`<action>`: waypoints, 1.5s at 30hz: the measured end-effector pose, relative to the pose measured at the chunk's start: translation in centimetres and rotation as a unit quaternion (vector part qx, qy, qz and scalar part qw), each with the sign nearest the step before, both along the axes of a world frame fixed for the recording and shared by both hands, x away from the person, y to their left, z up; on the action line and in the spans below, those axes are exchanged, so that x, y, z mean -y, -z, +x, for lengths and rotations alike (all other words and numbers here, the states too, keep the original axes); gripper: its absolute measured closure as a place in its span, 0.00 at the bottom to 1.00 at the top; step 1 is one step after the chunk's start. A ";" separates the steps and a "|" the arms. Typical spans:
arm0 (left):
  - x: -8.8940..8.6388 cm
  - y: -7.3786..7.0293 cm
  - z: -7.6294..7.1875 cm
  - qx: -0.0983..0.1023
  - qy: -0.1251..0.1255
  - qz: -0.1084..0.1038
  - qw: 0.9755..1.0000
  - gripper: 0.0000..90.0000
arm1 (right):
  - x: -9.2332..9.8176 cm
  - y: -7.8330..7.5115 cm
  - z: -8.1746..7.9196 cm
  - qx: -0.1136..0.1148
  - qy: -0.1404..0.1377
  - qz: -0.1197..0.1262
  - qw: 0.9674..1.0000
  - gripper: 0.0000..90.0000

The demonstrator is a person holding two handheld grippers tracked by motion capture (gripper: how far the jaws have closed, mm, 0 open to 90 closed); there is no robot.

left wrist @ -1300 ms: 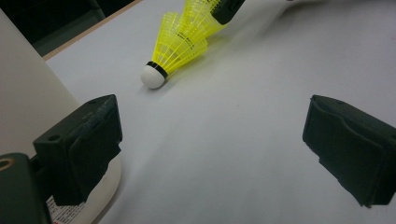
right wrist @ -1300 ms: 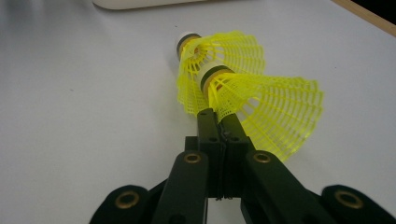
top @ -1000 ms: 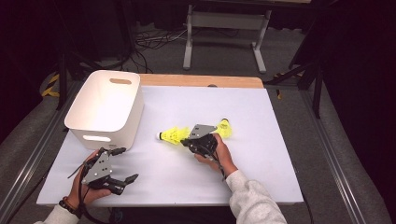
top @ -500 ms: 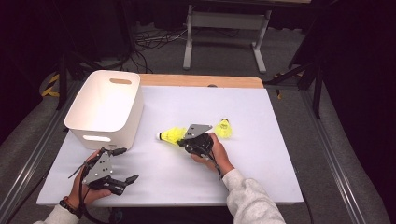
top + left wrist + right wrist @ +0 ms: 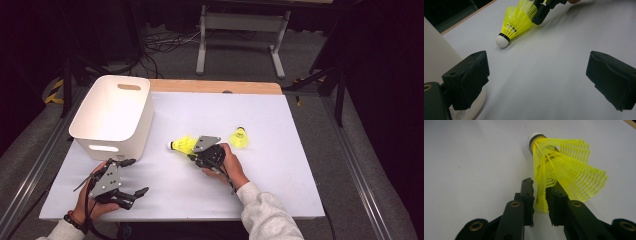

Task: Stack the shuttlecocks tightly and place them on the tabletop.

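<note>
A yellow shuttlecock point(image 5: 182, 144) point(image 5: 564, 167) lies on its side on the white table point(image 5: 280, 175), with its white cork toward the bin. My right gripper point(image 5: 192, 152) point(image 5: 539, 195) is at its skirt. The jaws have just been opening and now stand a little apart, open, with the skirt's edge between them. A second yellow shuttlecock point(image 5: 239, 138) stands on the table just right of that hand. My left gripper point(image 5: 136, 176) point(image 5: 537, 80) rests open and empty near the front left, and its view shows the first shuttlecock point(image 5: 517, 21) and the right gripper point(image 5: 541, 12) beyond.
A white plastic bin point(image 5: 112, 115) with handle slots stands at the table's left, close to my left gripper. A wooden strip point(image 5: 215, 86) runs along the table's far edge. Cables and a metal stand lie on the floor behind.
The right gripper and the shuttlecock at its jaws have edged slightly to the left. The left gripper has kept still.
</note>
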State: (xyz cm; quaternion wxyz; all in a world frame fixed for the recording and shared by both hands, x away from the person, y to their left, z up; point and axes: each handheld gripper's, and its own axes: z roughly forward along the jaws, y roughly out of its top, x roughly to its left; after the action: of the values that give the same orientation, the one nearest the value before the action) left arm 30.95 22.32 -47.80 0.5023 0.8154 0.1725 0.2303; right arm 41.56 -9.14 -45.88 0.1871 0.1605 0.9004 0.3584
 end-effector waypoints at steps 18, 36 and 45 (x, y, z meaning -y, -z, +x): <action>0.1 -0.1 -0.1 0.004 0.002 0.003 1.000 0.06 | 1.6 -1.2 -1.5 0.031 0.028 0.032 0.999 0.50; 0.2 -0.1 -0.1 0.006 0.007 0.005 1.000 0.06 | 4.4 -4.4 -3.8 0.079 0.031 0.051 0.995 0.41; 0.2 -0.1 -0.1 0.003 0.006 0.003 1.000 0.06 | 5.5 -5.3 -4.8 0.098 0.036 0.057 0.993 0.37</action>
State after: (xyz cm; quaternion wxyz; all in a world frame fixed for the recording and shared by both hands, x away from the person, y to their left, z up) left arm 30.89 22.12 -47.75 0.5014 0.8174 0.1656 0.2304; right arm 36.79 -14.63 -40.56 0.2777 0.1671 0.8498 0.4158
